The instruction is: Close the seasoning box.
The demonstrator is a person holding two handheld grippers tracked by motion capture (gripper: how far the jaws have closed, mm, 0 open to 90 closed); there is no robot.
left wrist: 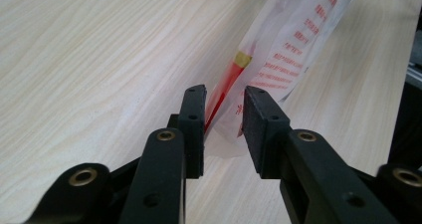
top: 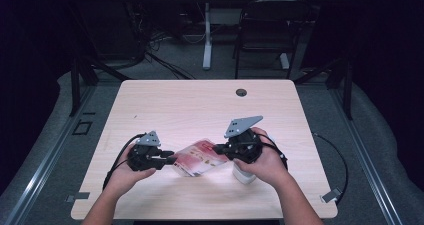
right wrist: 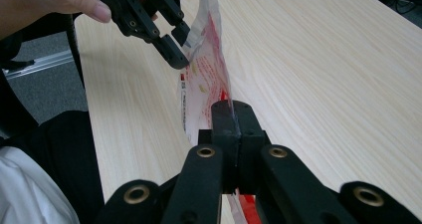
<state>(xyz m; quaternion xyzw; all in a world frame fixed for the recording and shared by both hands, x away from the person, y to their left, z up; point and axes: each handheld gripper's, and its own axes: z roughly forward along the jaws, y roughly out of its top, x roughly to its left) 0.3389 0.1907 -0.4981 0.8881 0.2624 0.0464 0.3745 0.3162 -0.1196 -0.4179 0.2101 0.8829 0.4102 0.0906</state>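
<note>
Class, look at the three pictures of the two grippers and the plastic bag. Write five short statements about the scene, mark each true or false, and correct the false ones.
1. The right gripper is clamped shut on the bag. True.
2. The left gripper is shut tight on the bag. False: its jaws stand apart, with the bag's edge between them.
3. The bag carries red print. True.
4. The bag lies flat on the table. False: it is held up between the two grippers.
5. The table top is glass. False: it is pale wood grain, with a small round hole near its far edge.
</note>
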